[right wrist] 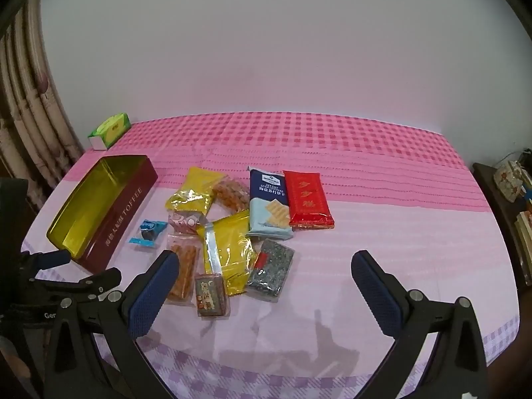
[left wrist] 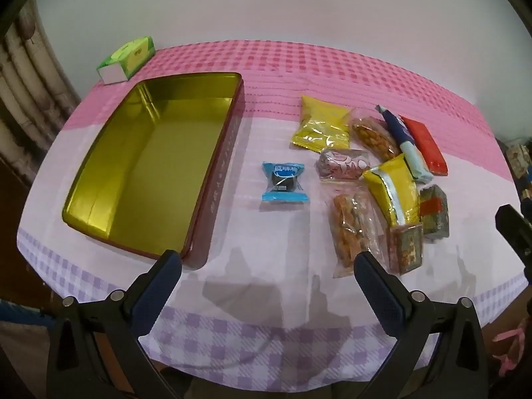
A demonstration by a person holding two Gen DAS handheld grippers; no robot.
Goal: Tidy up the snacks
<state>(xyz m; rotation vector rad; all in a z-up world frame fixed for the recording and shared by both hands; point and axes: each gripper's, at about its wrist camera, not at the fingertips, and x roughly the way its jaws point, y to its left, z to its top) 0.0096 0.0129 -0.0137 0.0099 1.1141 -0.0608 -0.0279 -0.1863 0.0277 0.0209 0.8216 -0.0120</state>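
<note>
We've got both the left gripper (left wrist: 266, 259) and the right gripper (right wrist: 265, 261) spread wide, nothing held, hovering over the checked cloth (right wrist: 382, 232). The rectangular toffee tin (left wrist: 146, 166), shiny gold inside with dark red walls, sits on the left. Crinkly snack packets (right wrist: 232, 232) lie piled just right of it, and a small blue wrapped one (left wrist: 283, 181) lies between tin and pile.

The right gripper (right wrist: 266, 269) hovers with its jaws spread wide over a checked tablecloth (right wrist: 382, 232). Ahead lie the snacks — a red packet (right wrist: 307, 199) touching a blue cracker pack (right wrist: 269, 204), 2 yellow pouches — beside an open toffee tin (right wrist: 99, 212). A green tissue box (right wrist: 109, 130) sits behind it.
</note>
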